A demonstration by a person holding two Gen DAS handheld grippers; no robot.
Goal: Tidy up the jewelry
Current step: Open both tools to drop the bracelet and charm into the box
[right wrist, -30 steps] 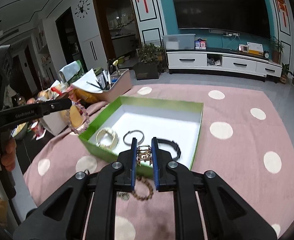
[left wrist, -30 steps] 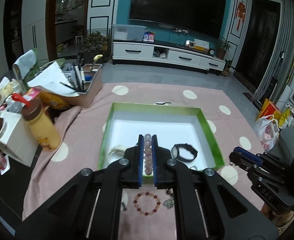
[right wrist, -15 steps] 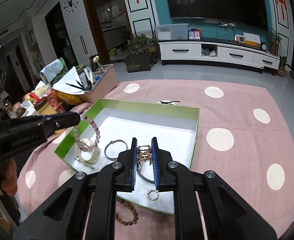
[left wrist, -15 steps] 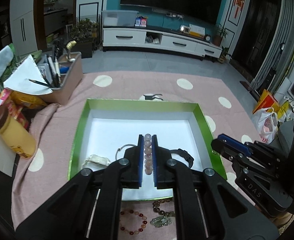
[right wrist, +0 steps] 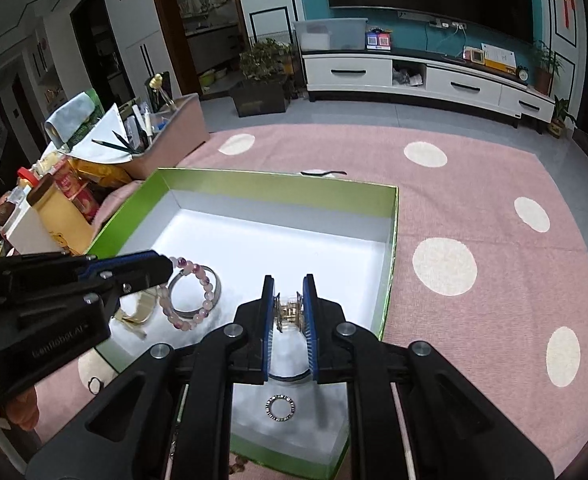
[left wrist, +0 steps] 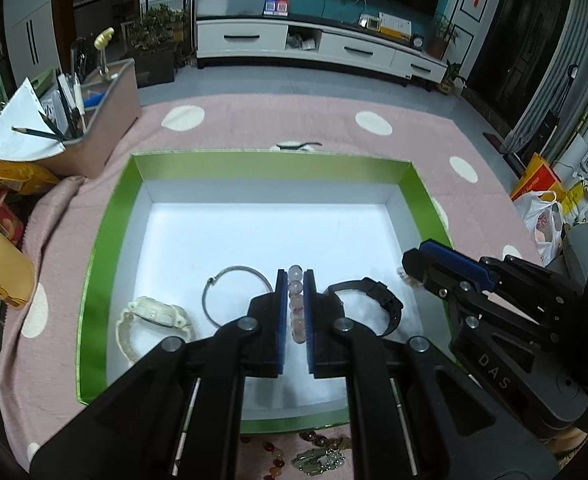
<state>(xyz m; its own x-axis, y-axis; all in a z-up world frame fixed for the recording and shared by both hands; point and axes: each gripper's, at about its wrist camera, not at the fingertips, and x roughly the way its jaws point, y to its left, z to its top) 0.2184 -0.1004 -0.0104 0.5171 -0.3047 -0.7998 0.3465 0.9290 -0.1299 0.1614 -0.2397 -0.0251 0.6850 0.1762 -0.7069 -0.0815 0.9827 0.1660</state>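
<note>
Both tongs hang over the green box (left wrist: 421, 184), left tongs (left wrist: 295, 312) pinching a bead bracelet (right wrist: 198, 292) near-left, right tongs (right wrist: 288, 312) pinching a gold trinket (right wrist: 290, 312) near-right, floor directly below.

Both cameras sit just behind their own fingers and look forward and steeply down, close over the green box (left wrist: 106, 240) on the pink dotted surface (left wrist: 254, 116). The left wrist view stands over the near edge of the box and faces straight toward the white TV cabinet (left wrist: 301, 44) behind it. The right wrist view looks from the box's near right corner. Both views share the box (right wrist: 389, 240), the surface, the cabinet (right wrist: 425, 76), and each shows the other gripper beside the box.
</note>
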